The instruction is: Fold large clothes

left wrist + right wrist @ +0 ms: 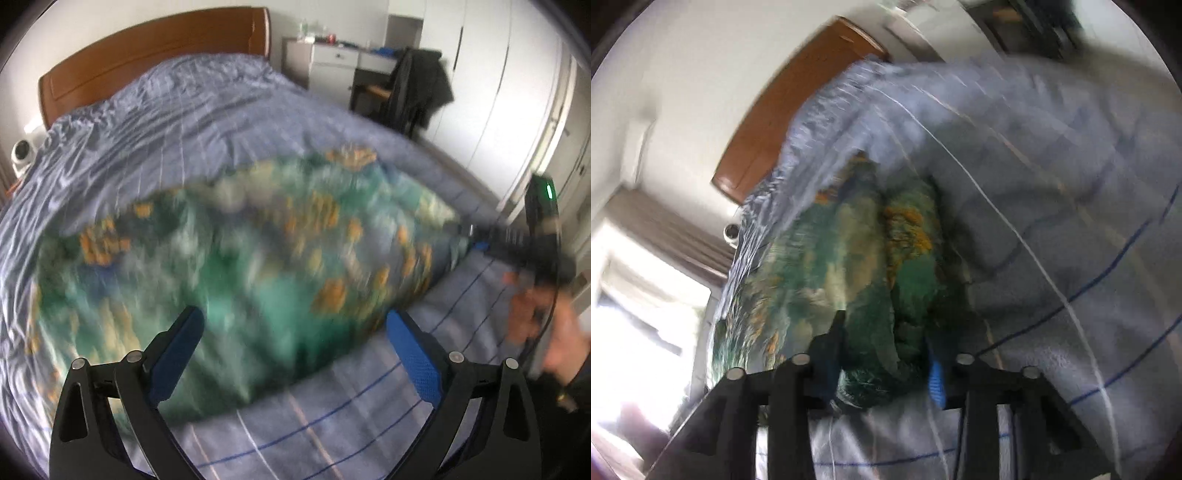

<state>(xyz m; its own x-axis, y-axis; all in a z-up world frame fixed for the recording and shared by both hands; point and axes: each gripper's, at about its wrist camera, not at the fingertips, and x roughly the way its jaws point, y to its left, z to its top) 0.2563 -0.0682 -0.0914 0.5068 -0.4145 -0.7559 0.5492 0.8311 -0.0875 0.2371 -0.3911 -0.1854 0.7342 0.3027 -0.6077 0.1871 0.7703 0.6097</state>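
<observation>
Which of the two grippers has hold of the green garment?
The right gripper: its fingers pinch the garment's bunched edge. The left gripper hangs open, empty.

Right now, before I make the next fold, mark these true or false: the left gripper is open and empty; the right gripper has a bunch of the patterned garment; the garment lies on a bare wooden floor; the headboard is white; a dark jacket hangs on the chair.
1. The left gripper is open and empty: true.
2. The right gripper has closed on a bunched edge of the green and orange garment: true.
3. The garment lies on a bare wooden floor: false, it lies on the striped blue bedspread.
4. The headboard is white: false, it is brown wood.
5. A dark jacket hangs on the chair: true.
</observation>
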